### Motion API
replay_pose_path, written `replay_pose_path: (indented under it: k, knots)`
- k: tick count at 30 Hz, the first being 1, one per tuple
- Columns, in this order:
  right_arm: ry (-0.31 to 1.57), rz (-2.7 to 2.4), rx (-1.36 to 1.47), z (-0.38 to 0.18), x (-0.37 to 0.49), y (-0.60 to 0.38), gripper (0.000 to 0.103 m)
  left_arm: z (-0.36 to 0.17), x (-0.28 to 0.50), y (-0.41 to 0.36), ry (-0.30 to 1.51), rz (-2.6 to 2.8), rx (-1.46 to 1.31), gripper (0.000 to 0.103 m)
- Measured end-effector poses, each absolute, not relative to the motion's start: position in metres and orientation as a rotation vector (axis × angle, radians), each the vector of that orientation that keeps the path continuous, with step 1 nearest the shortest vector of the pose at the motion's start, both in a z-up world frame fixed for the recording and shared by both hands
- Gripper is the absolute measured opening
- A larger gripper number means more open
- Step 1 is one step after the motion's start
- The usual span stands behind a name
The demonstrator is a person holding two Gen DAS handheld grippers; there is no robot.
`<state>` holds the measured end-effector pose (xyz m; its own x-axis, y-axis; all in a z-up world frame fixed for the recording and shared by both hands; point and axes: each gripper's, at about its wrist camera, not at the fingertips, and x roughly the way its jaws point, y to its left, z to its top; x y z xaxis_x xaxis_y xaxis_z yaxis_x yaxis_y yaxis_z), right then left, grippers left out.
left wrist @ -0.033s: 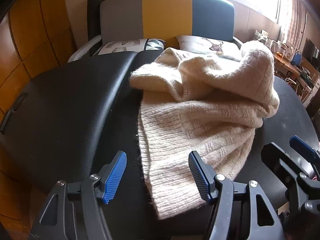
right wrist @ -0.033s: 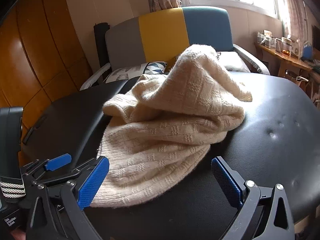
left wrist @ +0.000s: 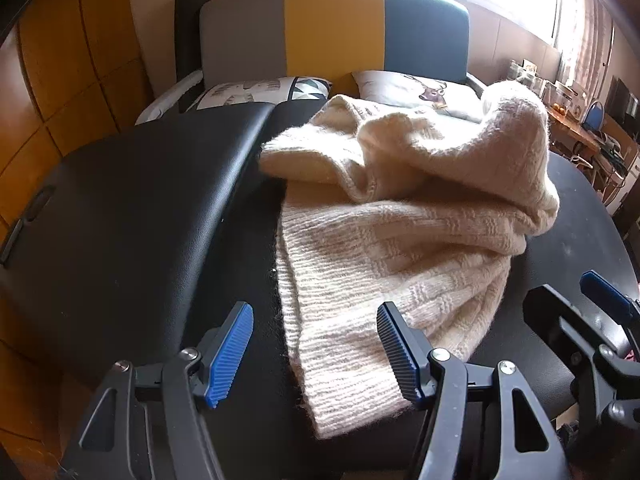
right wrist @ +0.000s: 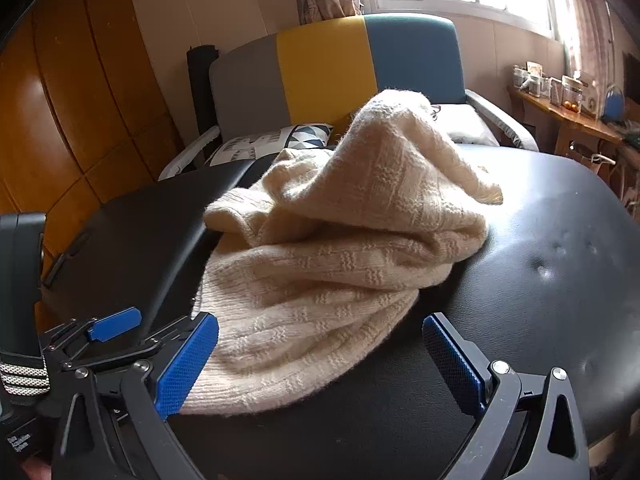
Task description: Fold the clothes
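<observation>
Crumpled sweater (left wrist: 400,216), hem seemingly toward tongs (left wrist: 316,344)

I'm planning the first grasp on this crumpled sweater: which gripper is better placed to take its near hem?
Probably the left gripper: it is open with the cream sweater hem lying between its fingers. The right gripper, also open, sits farther along the same edge.

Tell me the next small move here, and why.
Probably ease the left gripper forward to pinch the sweater at its near hem. Both grippers are open and empty, the sweater lies bunched on the black table, and that hem sits between the left fingers.
</observation>
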<state>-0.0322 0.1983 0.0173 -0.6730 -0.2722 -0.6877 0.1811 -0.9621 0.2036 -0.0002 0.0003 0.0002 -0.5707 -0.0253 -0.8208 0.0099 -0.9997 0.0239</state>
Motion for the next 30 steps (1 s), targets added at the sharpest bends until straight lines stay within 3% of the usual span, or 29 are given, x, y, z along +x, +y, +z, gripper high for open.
replay_pose_path:
  k: [30]
  knots:
    - [-0.182,-2.666,1.192,0.0076,-0.0362,0.2064,0.103,-0.0068,-0.0004,0.0012,-0.009,-2.747,1.502,0.065]
